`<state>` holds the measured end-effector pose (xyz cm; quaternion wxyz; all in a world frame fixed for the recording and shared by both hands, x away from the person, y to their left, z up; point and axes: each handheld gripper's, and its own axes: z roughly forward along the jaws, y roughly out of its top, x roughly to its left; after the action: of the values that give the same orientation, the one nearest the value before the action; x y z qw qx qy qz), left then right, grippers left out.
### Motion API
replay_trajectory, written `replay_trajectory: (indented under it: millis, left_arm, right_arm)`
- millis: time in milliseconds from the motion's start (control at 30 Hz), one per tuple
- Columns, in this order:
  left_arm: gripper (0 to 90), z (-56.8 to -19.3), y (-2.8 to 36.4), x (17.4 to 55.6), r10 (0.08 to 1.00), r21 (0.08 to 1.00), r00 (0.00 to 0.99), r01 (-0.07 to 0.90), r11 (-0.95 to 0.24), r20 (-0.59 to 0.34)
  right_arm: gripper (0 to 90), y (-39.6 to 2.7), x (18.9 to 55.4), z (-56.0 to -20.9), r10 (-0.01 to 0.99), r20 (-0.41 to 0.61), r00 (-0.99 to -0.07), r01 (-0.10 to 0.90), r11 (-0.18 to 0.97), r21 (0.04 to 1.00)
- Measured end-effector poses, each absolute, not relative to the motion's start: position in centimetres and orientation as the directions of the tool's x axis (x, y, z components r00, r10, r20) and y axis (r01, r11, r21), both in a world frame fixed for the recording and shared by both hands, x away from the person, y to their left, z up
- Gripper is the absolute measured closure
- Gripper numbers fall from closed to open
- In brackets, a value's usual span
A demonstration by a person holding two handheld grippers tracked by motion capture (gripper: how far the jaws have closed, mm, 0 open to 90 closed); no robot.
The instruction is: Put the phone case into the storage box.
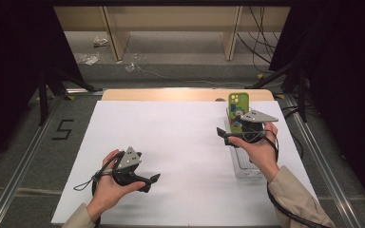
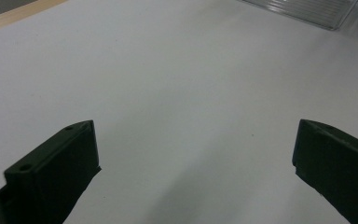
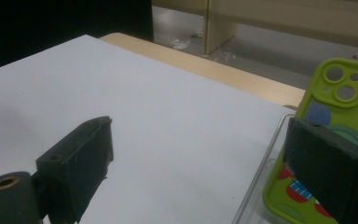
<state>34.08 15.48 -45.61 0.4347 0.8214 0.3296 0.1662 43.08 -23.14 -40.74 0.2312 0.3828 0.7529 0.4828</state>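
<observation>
We see a white sheet [image 1: 180,147] covering the wooden table [image 1: 171,94]. On the floor at far left we spot crumpled plastic scraps [image 1: 88,58], and cables [image 1: 259,42] hang at far right.

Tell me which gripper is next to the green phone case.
The right gripper, at the green phone case standing in the clear tray. The left gripper sits far off over bare white sheet. Jaws open on both.

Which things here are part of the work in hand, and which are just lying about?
In the work:
green phone case, standing in the clear tray
right gripper, jaws open beside the case
left gripper, open over the white sheet

Lying about:
plastic scraps and cables on the floor beyond
</observation>
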Motion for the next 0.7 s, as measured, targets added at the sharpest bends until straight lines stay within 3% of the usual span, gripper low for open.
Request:
replay_trajectory:
  millis: [700]
  left_arm:
    - [0.0, -45.5, 15.6, 34.1, 0.687, 0.826, 0.727, 0.394, -0.404, -0.010]
  right_arm:
    - [10.7, -23.4, 41.6, -41.3, 0.768, 0.039, -0.640, 0.355, 0.250, 0.901]
